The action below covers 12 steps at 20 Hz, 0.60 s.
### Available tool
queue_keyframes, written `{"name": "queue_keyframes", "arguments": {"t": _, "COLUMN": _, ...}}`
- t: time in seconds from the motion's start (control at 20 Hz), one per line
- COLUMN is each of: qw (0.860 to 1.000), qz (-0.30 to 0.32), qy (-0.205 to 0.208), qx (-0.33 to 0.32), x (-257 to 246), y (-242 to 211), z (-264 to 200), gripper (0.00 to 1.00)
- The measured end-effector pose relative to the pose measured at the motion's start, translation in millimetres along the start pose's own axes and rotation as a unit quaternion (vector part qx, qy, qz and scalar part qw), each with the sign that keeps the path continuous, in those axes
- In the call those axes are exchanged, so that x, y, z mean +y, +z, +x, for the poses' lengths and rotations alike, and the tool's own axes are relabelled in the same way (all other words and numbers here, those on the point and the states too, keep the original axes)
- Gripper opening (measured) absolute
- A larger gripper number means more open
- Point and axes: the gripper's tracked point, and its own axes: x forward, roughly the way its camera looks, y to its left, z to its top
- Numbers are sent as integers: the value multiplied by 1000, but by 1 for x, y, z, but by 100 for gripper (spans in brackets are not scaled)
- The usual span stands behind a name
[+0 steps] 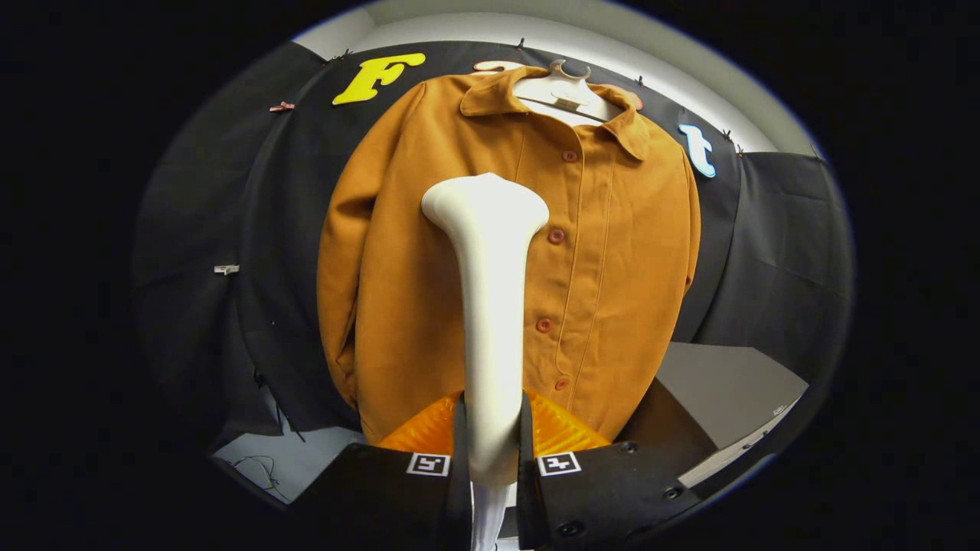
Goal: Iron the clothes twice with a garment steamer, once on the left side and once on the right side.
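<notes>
A brown button-up jacket (628,252) hangs on a pale hanger (568,90) against the booth's black wall. My gripper (492,436) is shut on the handle of a white garment steamer (490,306). The steamer stands upright between the fingers. Its wide head (484,203) reaches up in front of the jacket's left half, just left of the button row (556,236). Whether the head touches the cloth I cannot tell. The jacket's hem is hidden behind the fingers.
A grey table surface (727,390) lies to the right, below the jacket. A pale floor or tabletop patch (306,455) with a thin cable shows to the lower left. Black cloth wall (781,245) surrounds the jacket on both sides.
</notes>
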Motion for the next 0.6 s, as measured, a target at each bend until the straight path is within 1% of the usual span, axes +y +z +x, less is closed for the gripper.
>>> {"name": "queue_keyframes", "arguments": {"t": 0.3, "qw": 999, "qz": 1, "qy": 10, "qx": 49, "x": 3, "y": -44, "z": -5, "gripper": 27}}
{"name": "queue_keyframes", "arguments": {"t": 0.6, "qw": 996, "qz": 4, "qy": 13, "qx": 89, "x": 3, "y": -78, "z": -18, "gripper": 27}}
